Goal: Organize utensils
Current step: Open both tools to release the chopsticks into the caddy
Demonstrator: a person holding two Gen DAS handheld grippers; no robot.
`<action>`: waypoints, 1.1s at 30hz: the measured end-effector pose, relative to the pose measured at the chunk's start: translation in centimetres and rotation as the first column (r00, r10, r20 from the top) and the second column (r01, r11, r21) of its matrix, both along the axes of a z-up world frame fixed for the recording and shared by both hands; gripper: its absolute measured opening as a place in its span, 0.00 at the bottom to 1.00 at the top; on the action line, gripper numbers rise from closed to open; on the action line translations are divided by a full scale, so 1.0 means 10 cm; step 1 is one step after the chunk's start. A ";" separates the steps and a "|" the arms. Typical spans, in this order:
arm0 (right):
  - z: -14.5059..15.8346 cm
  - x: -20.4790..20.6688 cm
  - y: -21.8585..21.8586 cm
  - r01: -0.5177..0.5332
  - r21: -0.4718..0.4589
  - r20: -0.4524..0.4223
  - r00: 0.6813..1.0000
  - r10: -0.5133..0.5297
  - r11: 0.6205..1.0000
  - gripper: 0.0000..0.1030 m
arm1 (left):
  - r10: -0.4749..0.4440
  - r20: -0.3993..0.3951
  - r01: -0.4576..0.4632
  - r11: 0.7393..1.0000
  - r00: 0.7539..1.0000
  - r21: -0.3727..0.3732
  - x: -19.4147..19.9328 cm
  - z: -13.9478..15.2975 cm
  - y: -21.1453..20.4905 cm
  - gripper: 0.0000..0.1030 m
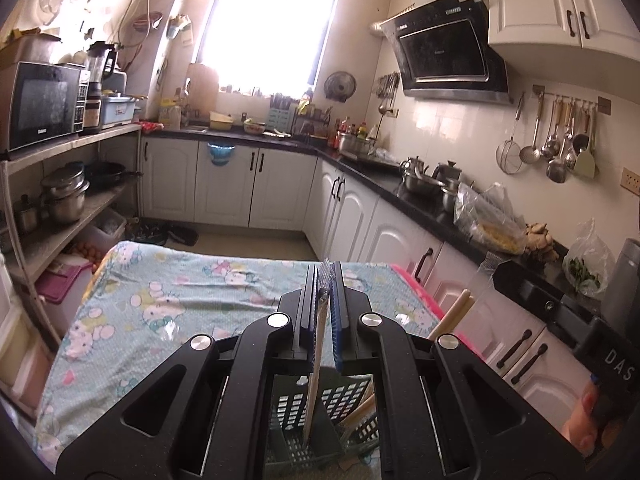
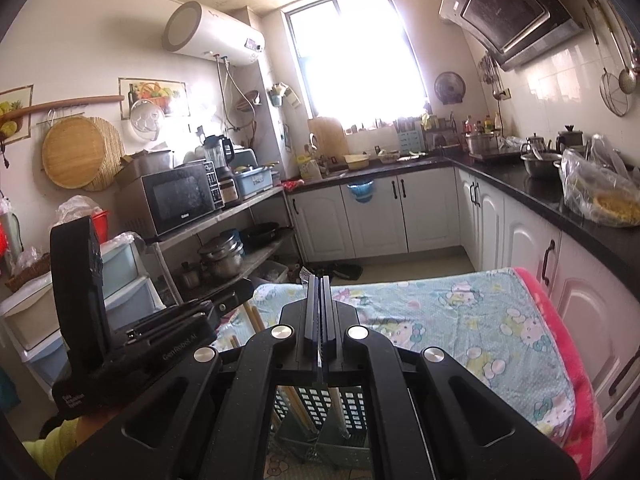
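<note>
My left gripper (image 1: 325, 276) is shut on a thin chopstick (image 1: 316, 372) that hangs down into a dark green perforated utensil basket (image 1: 340, 404) below it. Other wooden chopsticks (image 1: 452, 314) stick out to the right of the gripper. My right gripper (image 2: 320, 286) is shut, with something clear and thin showing at its tips; I cannot tell what it is. Below it the same basket (image 2: 340, 408) holds a couple of chopsticks (image 2: 298, 404). The left gripper's body (image 2: 132, 344) is at the left in the right wrist view.
A table with a Hello Kitty cloth (image 1: 192, 300) and a pink blanket edge (image 2: 560, 328) lies ahead. White cabinets with a black counter (image 1: 420, 200) run along the right. A shelf with a microwave (image 1: 40, 104) and pots stands at the left.
</note>
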State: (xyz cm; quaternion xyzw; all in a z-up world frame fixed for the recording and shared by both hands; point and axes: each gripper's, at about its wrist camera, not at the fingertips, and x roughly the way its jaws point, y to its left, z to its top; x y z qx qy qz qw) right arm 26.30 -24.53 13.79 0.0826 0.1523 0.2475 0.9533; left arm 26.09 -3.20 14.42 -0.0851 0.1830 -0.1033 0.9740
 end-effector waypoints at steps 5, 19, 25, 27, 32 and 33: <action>-0.12 0.03 0.01 0.001 0.003 -0.024 1.000 -0.001 1.000 0.01 | 0.005 -0.014 -0.005 1.000 1.000 0.018 0.01 -0.13 -0.01 0.03; -0.35 0.08 0.01 0.001 0.009 -0.088 0.996 0.000 1.000 0.01 | -0.004 -0.061 0.005 1.000 0.998 0.016 -0.02 -0.39 0.00 0.03; -0.38 0.07 0.01 0.016 -0.002 -0.099 0.995 -0.016 1.000 0.02 | -0.005 -0.072 0.006 1.000 0.997 0.019 -0.03 -0.42 0.01 0.03; -0.40 0.07 0.00 0.020 -0.007 -0.103 0.994 -0.021 1.000 0.02 | -0.005 -0.076 0.006 1.000 0.997 0.019 -0.04 -0.43 0.02 0.03; -0.42 0.04 -0.03 0.031 -0.007 -0.110 0.993 -0.031 0.999 0.07 | -0.002 -0.080 0.003 1.000 0.997 0.019 -0.08 -0.44 0.05 0.12; -0.42 0.04 -0.04 0.031 -0.005 -0.113 0.993 -0.031 1.000 0.11 | -0.003 -0.082 0.005 1.000 0.997 0.017 -0.09 -0.45 0.06 0.15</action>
